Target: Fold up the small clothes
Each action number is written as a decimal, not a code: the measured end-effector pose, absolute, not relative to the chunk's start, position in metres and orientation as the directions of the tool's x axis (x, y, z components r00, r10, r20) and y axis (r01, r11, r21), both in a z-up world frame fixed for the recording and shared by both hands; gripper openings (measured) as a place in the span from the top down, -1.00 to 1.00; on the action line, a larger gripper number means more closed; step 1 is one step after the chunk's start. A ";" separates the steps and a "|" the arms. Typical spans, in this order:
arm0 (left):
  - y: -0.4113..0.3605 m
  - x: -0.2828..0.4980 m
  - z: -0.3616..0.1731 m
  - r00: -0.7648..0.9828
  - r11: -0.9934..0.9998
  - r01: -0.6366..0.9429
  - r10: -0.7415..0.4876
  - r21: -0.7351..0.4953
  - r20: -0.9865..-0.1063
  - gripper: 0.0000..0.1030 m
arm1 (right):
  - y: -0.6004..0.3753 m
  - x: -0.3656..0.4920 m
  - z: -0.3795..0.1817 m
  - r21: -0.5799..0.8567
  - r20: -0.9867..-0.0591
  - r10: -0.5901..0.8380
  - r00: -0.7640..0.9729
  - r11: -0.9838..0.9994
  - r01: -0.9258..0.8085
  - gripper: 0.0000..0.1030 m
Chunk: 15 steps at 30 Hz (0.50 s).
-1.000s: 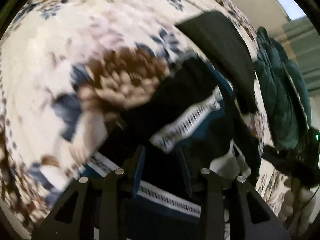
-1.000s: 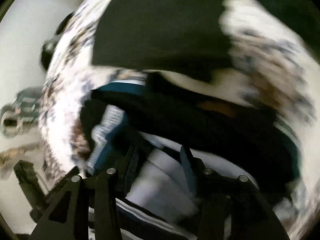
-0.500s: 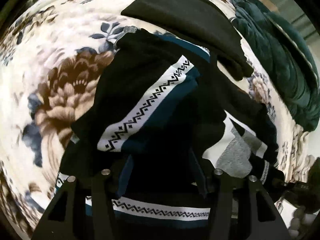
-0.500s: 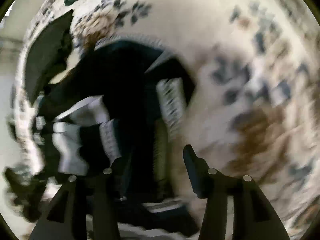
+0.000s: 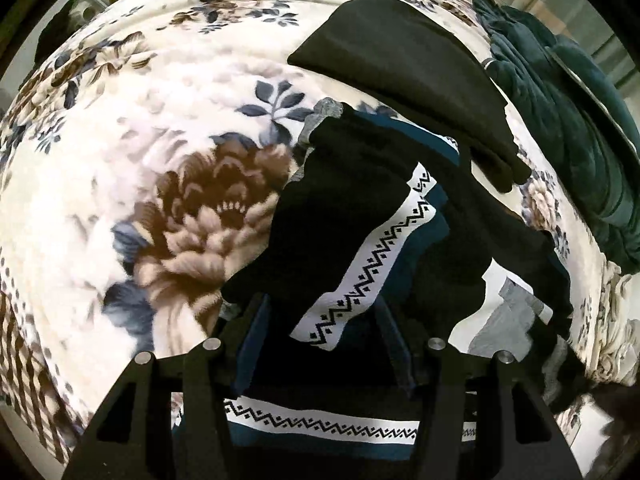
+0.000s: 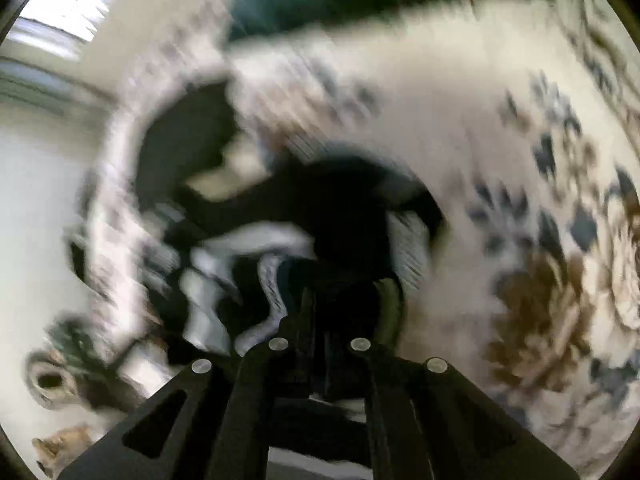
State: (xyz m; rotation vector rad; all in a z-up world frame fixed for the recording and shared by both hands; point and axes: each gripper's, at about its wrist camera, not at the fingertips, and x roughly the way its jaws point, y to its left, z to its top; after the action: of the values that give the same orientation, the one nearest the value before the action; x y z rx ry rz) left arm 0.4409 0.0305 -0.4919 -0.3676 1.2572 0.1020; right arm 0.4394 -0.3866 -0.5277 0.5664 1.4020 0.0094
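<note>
The black garment with the white zigzag band (image 5: 372, 256) has been swung over and now lies bunched on the flowered bed blanket (image 5: 160, 152). The left tool (image 5: 320, 344) is spread around it. The right tool (image 6: 320, 320) has been pressed together on its cloth, so a fold seems begun.

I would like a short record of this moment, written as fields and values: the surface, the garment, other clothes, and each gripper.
surface: floral blanket
garment: black sweater with white zigzag band, crumpled on the blanket
other clothes: folded black cloth behind the sweater; dark green fabric at far right
left gripper: fingers apart, sweater fabric draped between them
right gripper: fingers close together over dark fabric; picture blurred, grasp uncertain
</note>
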 end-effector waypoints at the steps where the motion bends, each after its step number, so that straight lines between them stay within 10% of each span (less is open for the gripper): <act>1: 0.030 0.442 -0.491 0.314 0.937 -0.270 -0.130 -0.220 -0.940 -0.02 | -0.392 0.435 -0.546 0.340 -0.940 0.315 0.128 0.869 0.359 0.86; 6: 0.017 0.464 -0.484 0.340 0.960 -0.191 -0.132 -0.206 -0.931 -0.02 | -0.400 0.414 -0.529 0.335 -0.935 0.245 0.256 0.846 0.415 0.05; 15: 0.043 0.502 -0.537 0.239 0.982 -0.171 -0.038 -0.080 -0.970 -0.29 | -0.277 0.457 -0.545 0.343 -0.925 0.308 0.224 0.928 0.142 -0.18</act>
State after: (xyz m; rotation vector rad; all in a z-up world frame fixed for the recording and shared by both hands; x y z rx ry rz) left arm 0.5023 0.0433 -0.5370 -0.1831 1.3283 0.0920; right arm 0.4569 -0.2769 -0.5449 0.3941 1.3502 0.1184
